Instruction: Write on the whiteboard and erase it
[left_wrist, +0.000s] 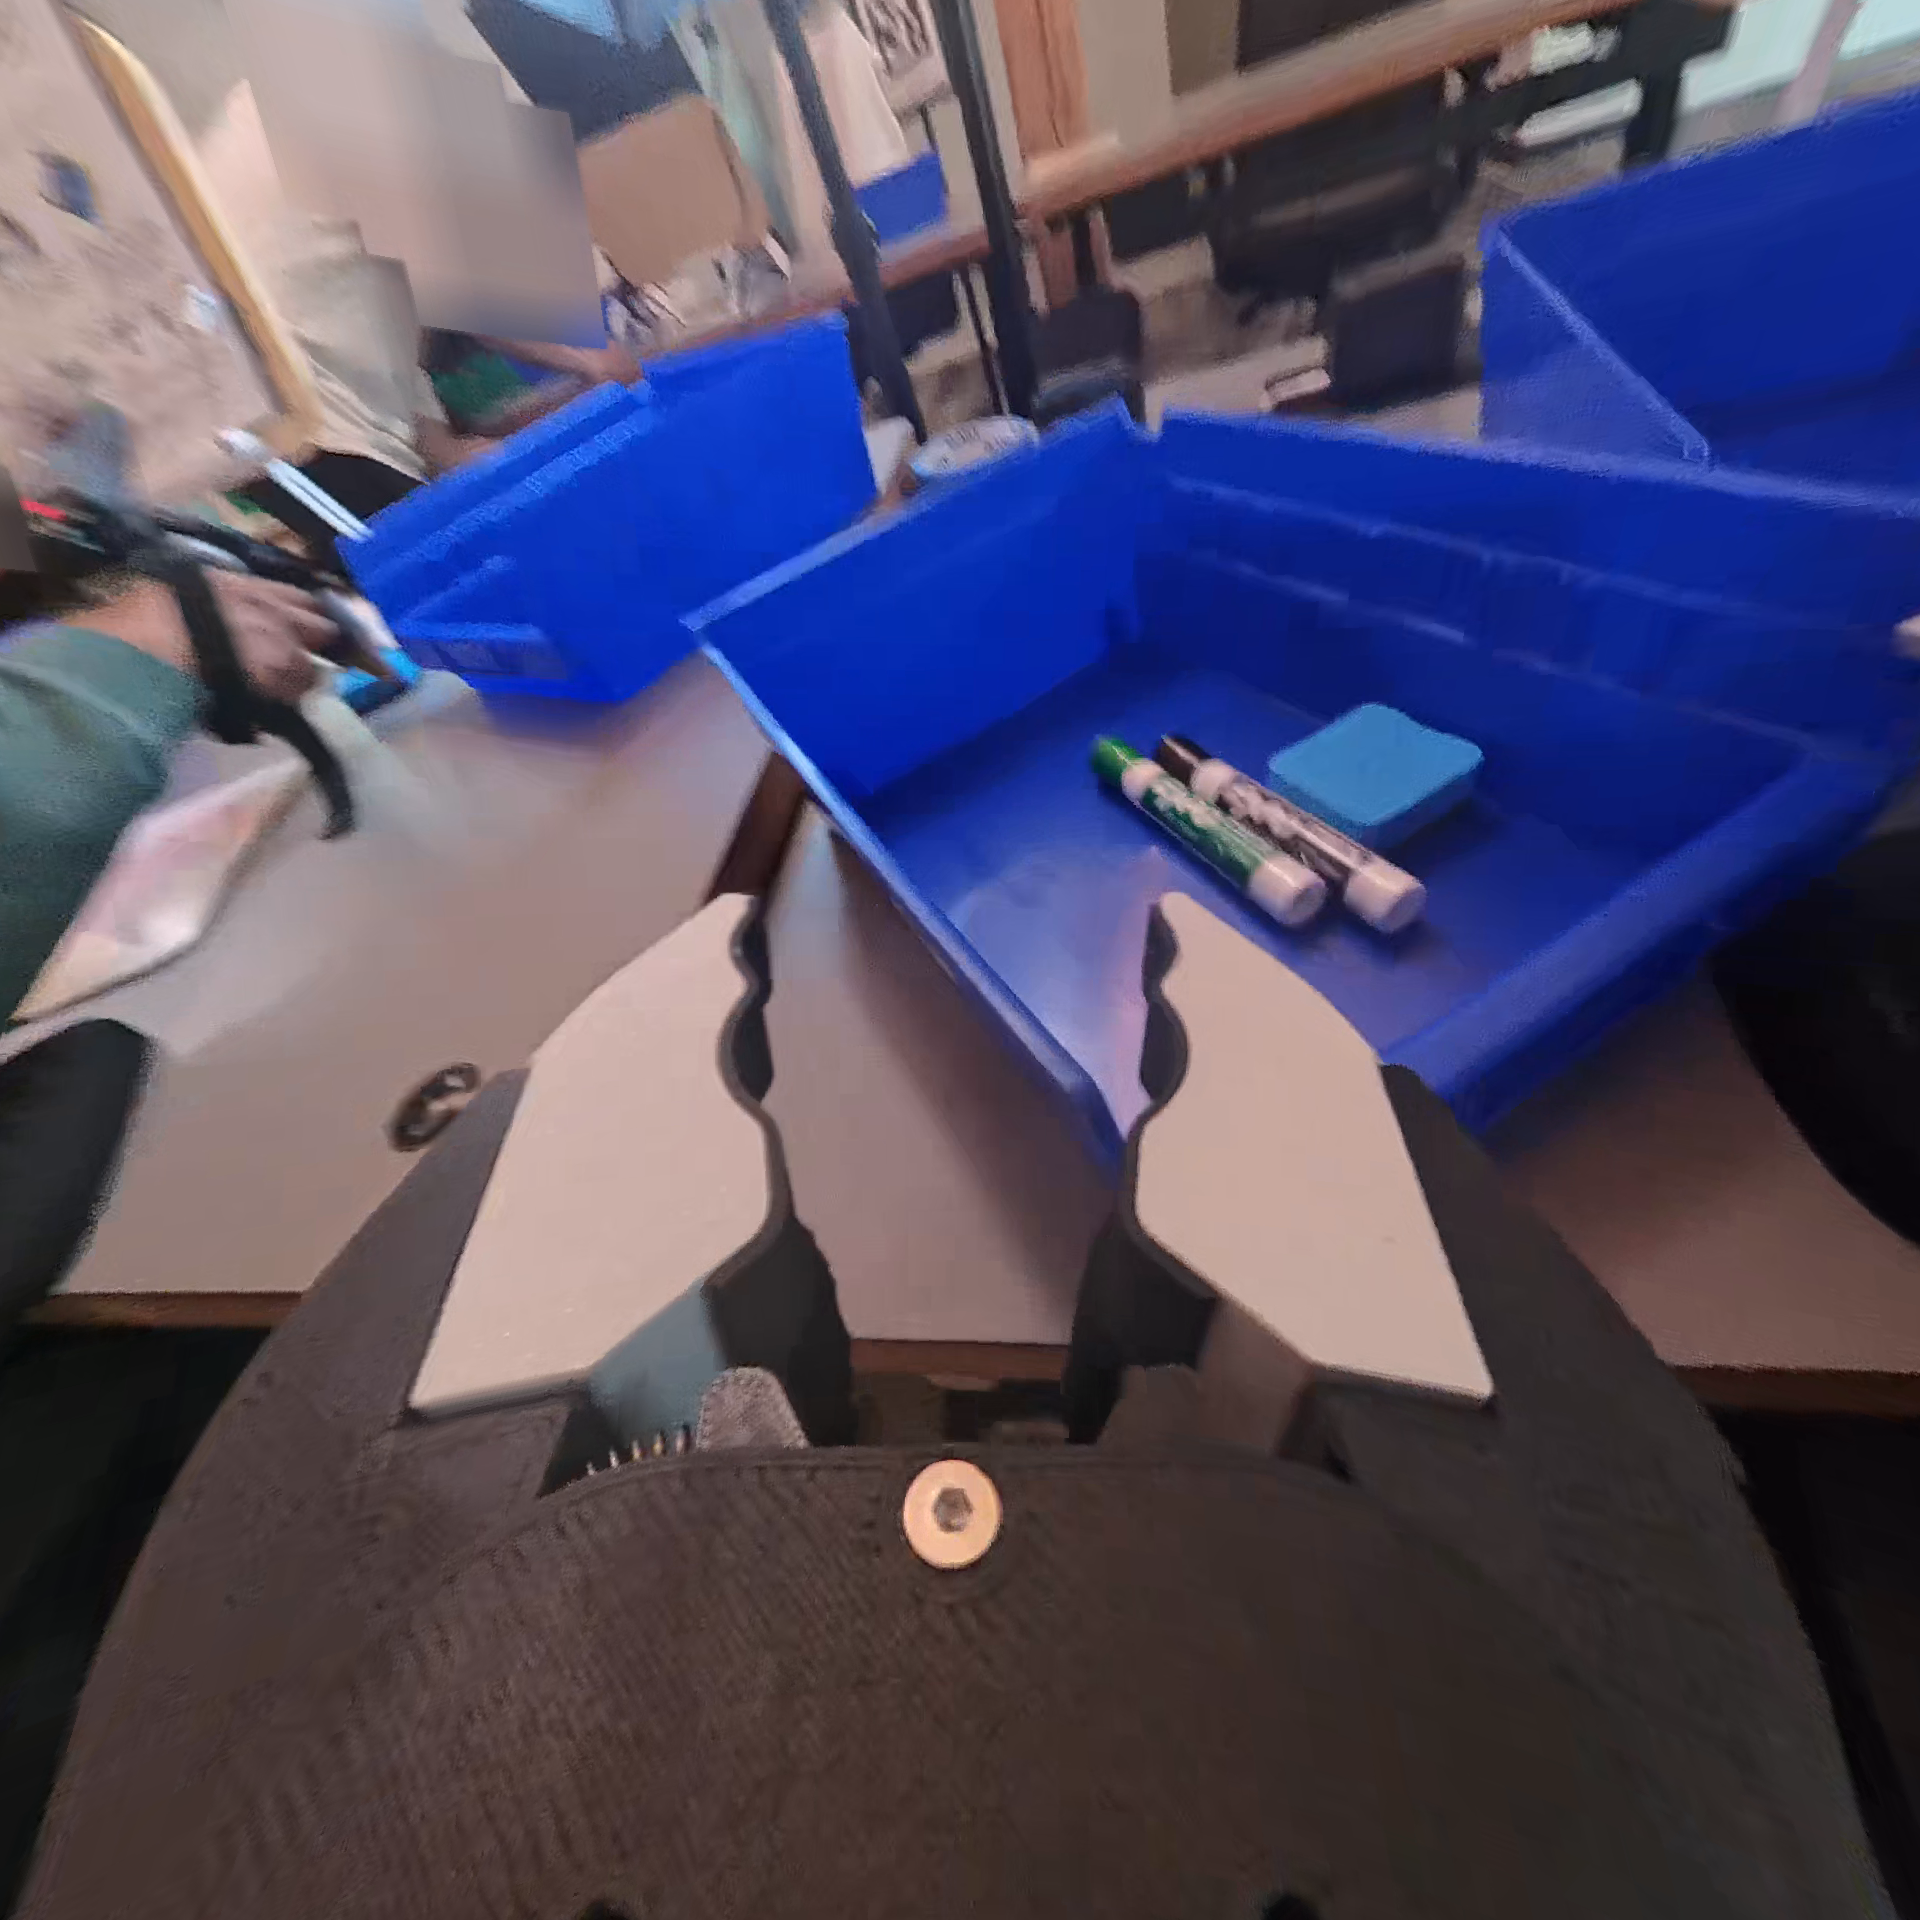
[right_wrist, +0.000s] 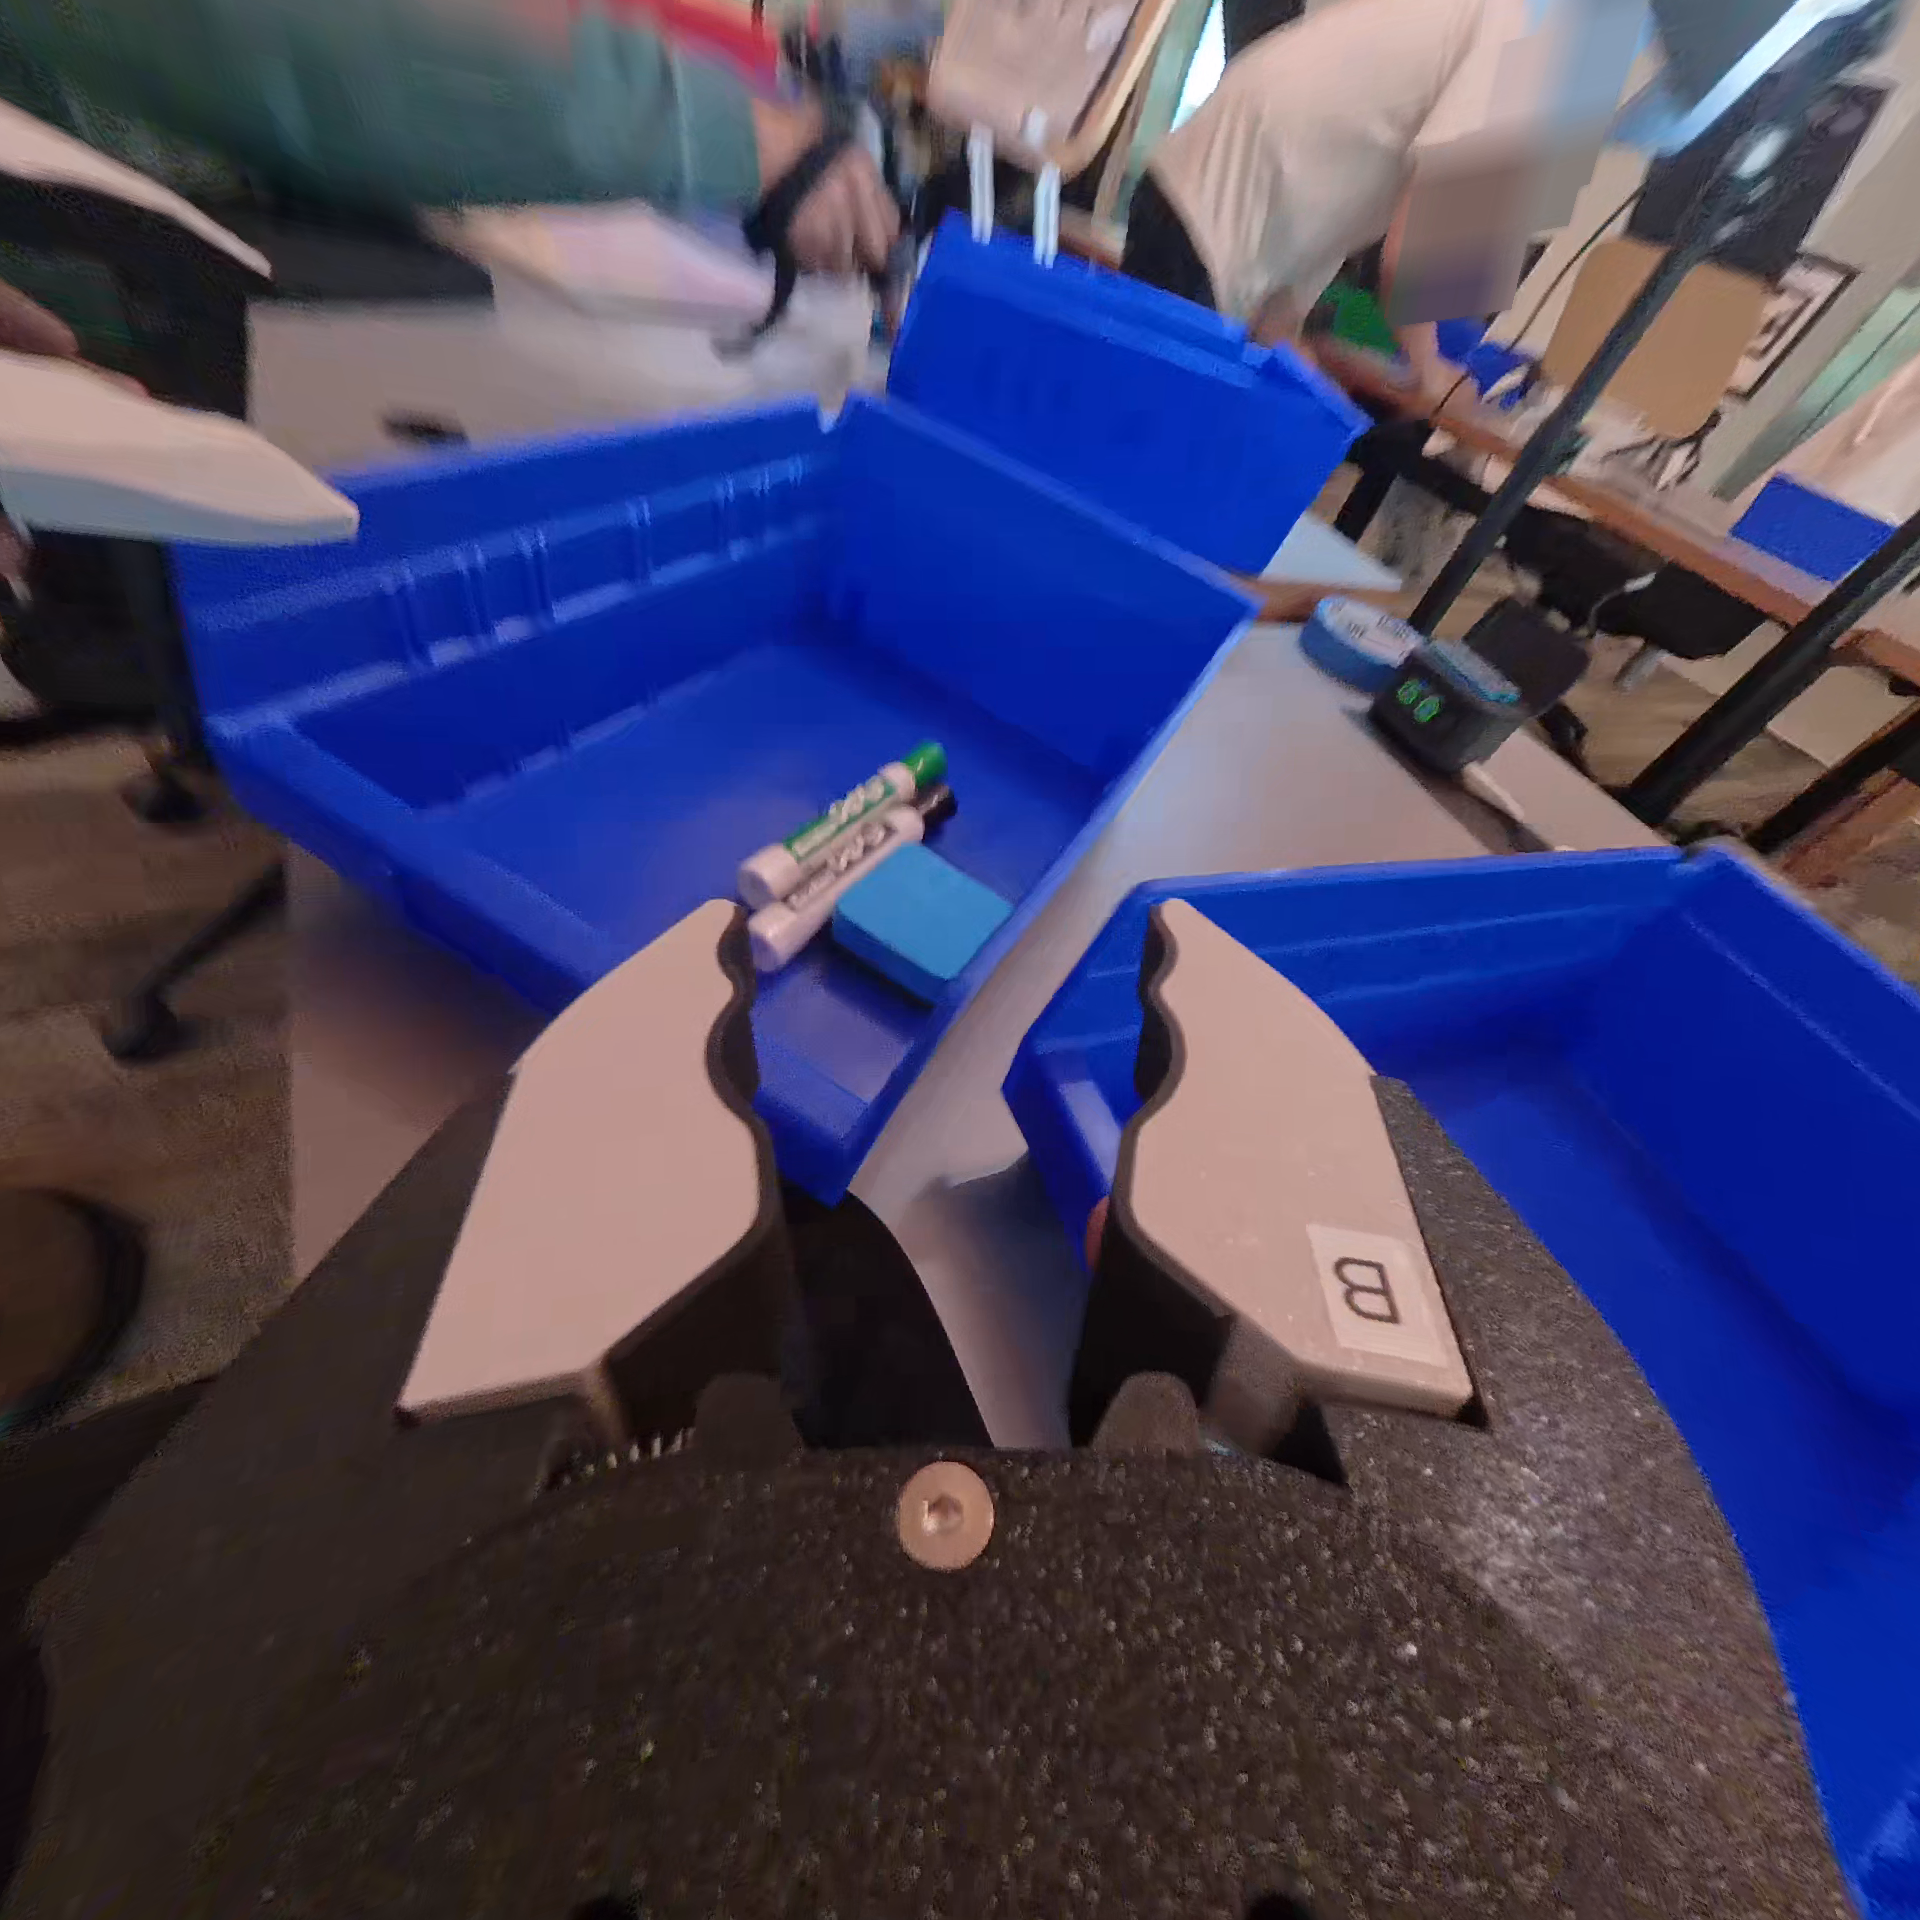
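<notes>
A blue bin (left_wrist: 935, 748) (right_wrist: 1039, 582) on the table holds a green marker (left_wrist: 1205, 826) (right_wrist: 842, 821), a black marker (left_wrist: 1288, 826) (right_wrist: 831, 899) and a blue eraser (left_wrist: 1377, 771) (right_wrist: 920, 925), lying side by side. My left gripper (left_wrist: 956, 914) is open and empty, over the bin's near left wall, short of the markers. My right gripper (right_wrist: 940, 920) is open and empty, just short of the eraser and the black marker. The left gripper's fingers (right_wrist: 177, 478) show at the far left of the right wrist view. No whiteboard is in view.
A second blue bin (right_wrist: 1558, 1039) (left_wrist: 1704, 270) stands to the right, a third (left_wrist: 623, 540) (right_wrist: 1091, 374) behind. A blue tape roll (right_wrist: 1351, 629) and a small black device (right_wrist: 1449, 712) sit on the table. People (right_wrist: 416, 104) work at neighbouring tables.
</notes>
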